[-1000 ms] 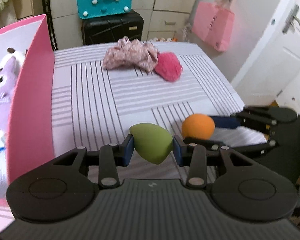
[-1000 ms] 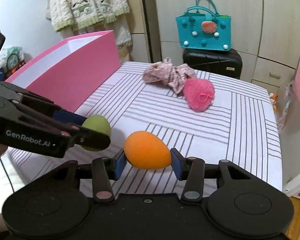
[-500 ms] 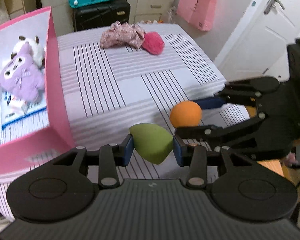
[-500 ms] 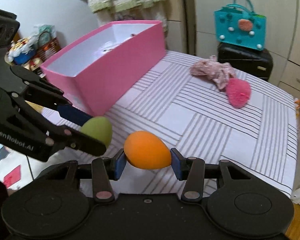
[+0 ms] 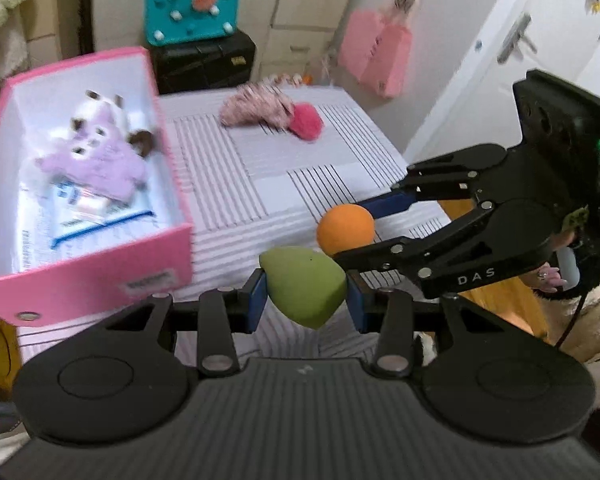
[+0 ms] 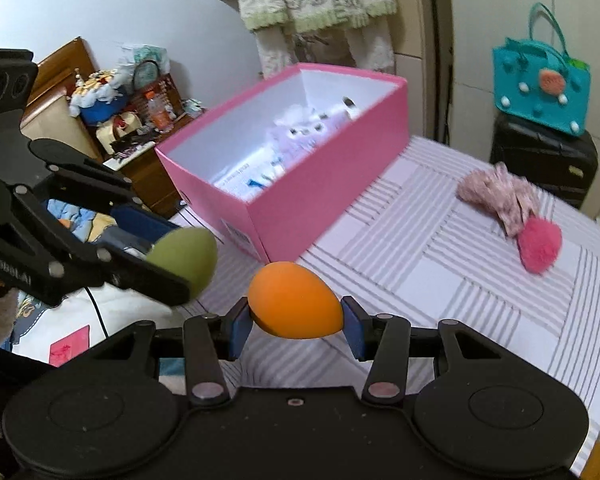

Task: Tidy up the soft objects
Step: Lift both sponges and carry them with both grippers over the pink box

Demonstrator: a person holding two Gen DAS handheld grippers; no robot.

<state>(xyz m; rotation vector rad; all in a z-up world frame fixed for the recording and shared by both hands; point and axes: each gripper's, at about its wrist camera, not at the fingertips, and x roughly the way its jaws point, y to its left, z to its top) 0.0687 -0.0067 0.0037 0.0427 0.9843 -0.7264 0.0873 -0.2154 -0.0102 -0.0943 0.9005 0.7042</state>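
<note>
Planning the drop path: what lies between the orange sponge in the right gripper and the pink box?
Only bare striped cloth separates orange sponge from pink box, per the right wrist view.

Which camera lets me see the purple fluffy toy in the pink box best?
The left wrist view. It looks down into the pink box, so the purple plush toy shows whole, lying on printed packets. In the right wrist view the same toy is far off, blurred, and partly hidden behind the box's near wall.

Left claw clamps a green sponge; right claw beside it clamps an orange sponge. Pink box holds a purple plush.
</note>
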